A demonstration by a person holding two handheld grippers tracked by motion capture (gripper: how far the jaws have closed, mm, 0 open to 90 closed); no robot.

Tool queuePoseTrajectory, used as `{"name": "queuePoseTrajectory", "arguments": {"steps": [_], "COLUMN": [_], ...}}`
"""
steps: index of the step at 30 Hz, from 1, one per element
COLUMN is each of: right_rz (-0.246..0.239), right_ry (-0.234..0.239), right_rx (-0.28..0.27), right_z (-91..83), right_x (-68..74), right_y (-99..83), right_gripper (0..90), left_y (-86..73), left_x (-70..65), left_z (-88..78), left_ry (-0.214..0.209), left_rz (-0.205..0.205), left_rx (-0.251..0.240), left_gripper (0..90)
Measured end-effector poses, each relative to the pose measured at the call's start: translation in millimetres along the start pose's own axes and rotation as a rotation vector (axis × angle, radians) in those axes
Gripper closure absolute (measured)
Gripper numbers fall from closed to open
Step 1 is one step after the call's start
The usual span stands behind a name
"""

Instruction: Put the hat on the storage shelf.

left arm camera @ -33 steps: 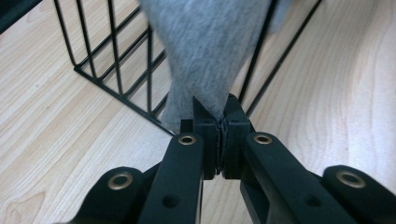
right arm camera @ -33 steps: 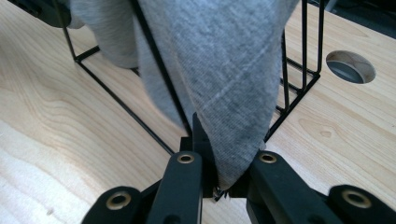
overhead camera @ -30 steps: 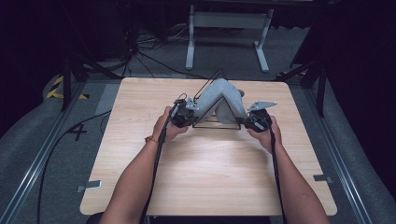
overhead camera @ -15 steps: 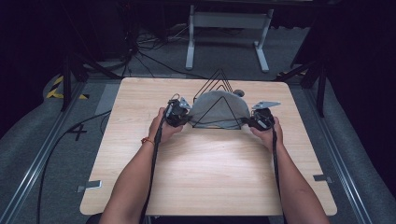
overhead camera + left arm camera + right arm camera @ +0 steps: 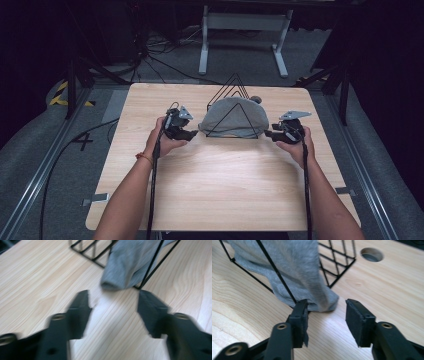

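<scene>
A grey cloth (image 5: 235, 116) hangs draped over a black wire rack (image 5: 233, 85) with triangular frames, at the far middle of the wooden table (image 5: 225, 190). My left gripper (image 5: 194, 134) sits just left of the rack. Its jaws have just been opening and hold nothing. In the left gripper view the cloth's left end (image 5: 127, 265) lies a little ahead of the gripper (image 5: 113, 306). My right gripper (image 5: 268, 133) sits just right of the rack. Its jaws have also just been opening, with nothing pressed between them. The cloth's other end (image 5: 297, 270) lies right at the gripper (image 5: 327, 315).
A round hole (image 5: 372, 254) is cut in the tabletop behind the rack. A white metal stand (image 5: 240, 30) and cables lie on the floor beyond the table. Bare wood stretches from the rack to the near edge.
Both grippers held the cloth's ends over the rack, then let go. The cloth has settled onto the rack, and each hand has drawn outward, away from it.
</scene>
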State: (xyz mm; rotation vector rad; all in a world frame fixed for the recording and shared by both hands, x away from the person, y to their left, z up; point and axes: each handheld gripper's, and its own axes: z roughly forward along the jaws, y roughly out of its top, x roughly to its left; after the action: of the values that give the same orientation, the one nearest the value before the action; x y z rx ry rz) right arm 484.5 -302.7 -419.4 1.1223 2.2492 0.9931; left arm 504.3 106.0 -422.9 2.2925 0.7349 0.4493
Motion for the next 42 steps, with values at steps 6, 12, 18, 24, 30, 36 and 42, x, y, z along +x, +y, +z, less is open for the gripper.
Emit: {"name": "queuePoseTrajectory", "arguments": {"steps": [6,12,18,24,30,36,42], "right_rz": [-0.04,-0.053,-0.08,-0.09,-0.093,-0.093,-0.053], "right_ry": [-0.023,-0.023,-0.004,-0.003,-0.016,-0.034,-0.002], "right_rx": [-0.007,0.0,0.013,0.021,0.033,0.072,0.061], "right_z": [-26.2,-43.0,-62.0,-76.4,-89.8,-96.7,-102.0], "right_x": [-0.9,1.0,7.7,11.5,16.1,20.7,17.8], "right_y": [-2.1,-6.6,-19.7,-39.3,-66.2,-101.0,-131.0], "right_gripper": [52.9,52.4,50.7,49.2,45.6,41.7,38.8], "left_y": [-16.0,-32.6,-56.4,-74.0,-98.0,-128.1,-149.3], "left_x": [-1.2,-2.8,-10.0,-19.7,-34.0,-44.7,-49.3], "left_z": [-35.5,-52.7,-73.0,-85.6,-91.8,-84.4,-86.2], "left_ry": [0.029,0.028,0.006,-0.027,-0.068,-0.108,-0.134], "left_rz": [0.038,0.041,0.056,0.07,0.073,0.045,0.017], "left_rx": [-0.019,-0.019,-0.016,0.025,0.039,0.067,0.05], "left_gripper": [38.1,36.2,33.8,32.2,27.8,25.9,24.0]}}
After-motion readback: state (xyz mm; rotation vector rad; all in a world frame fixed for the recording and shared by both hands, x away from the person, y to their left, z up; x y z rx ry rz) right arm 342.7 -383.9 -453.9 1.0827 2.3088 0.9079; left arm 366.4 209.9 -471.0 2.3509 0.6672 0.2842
